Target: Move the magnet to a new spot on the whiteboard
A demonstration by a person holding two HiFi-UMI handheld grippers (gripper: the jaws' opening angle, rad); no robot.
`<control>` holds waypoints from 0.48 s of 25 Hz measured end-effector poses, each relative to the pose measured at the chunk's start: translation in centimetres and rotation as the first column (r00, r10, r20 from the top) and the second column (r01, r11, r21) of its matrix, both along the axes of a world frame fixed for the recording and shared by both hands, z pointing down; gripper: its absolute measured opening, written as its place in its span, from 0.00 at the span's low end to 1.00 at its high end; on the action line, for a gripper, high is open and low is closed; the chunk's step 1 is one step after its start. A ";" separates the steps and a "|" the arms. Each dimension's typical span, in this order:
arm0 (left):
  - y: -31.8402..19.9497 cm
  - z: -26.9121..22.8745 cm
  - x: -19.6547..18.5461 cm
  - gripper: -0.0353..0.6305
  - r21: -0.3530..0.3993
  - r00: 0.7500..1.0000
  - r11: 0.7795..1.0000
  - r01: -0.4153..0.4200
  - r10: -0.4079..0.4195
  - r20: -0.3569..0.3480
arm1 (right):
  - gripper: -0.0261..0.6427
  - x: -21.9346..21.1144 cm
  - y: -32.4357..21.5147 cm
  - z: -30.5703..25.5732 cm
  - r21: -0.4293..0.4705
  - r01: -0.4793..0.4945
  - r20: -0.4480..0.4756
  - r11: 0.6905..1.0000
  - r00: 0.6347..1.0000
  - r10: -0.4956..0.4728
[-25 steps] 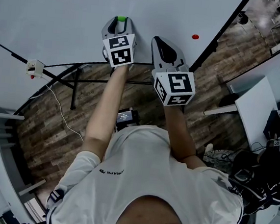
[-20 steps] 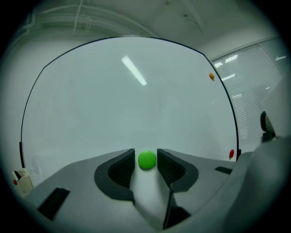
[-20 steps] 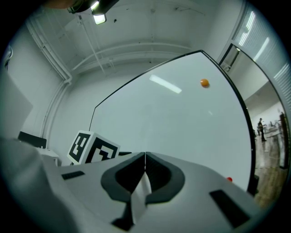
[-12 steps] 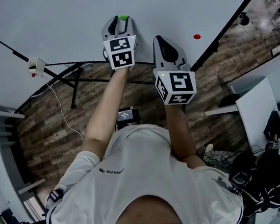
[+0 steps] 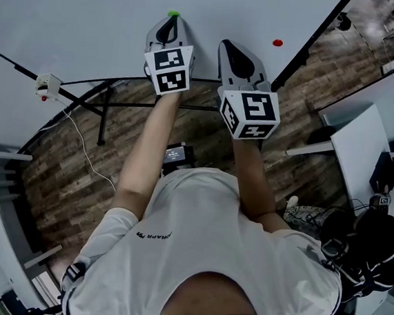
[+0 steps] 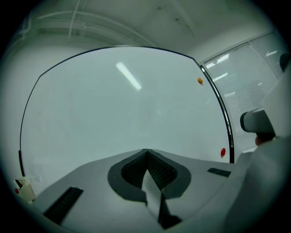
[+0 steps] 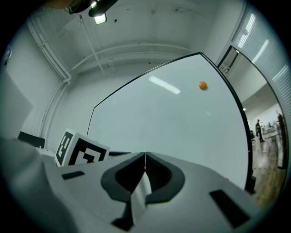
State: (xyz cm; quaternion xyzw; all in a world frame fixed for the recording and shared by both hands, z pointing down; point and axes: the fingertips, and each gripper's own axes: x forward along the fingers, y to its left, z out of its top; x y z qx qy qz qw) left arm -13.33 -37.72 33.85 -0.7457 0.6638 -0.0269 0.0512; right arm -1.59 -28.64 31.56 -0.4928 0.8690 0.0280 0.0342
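A small green magnet sticks to the whiteboard, just beyond the tip of my left gripper. That gripper's jaws have just been closing. In the left gripper view they meet with nothing between them, and the green magnet is hidden there. To its right, my right gripper points at the board, also shut and empty. A red magnet sits near the board's right edge, and an orange magnet is higher up.
The whiteboard's black stand legs cross the wooden floor below the grippers. A small white box hangs at the board's lower left edge. A white desk and dark bags stand to the right.
The left gripper's jaws stood open around the green magnet; now they are shut and the magnet shows just past their tip. The right gripper kept still.
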 end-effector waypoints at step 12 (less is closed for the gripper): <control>2.4 -1.5 1.0 0.06 0.028 0.999 0.999 -0.028 0.028 0.016 | 0.06 0.5 0.0 -0.4 0.002 0.004 0.006 1.000 1.000 -0.004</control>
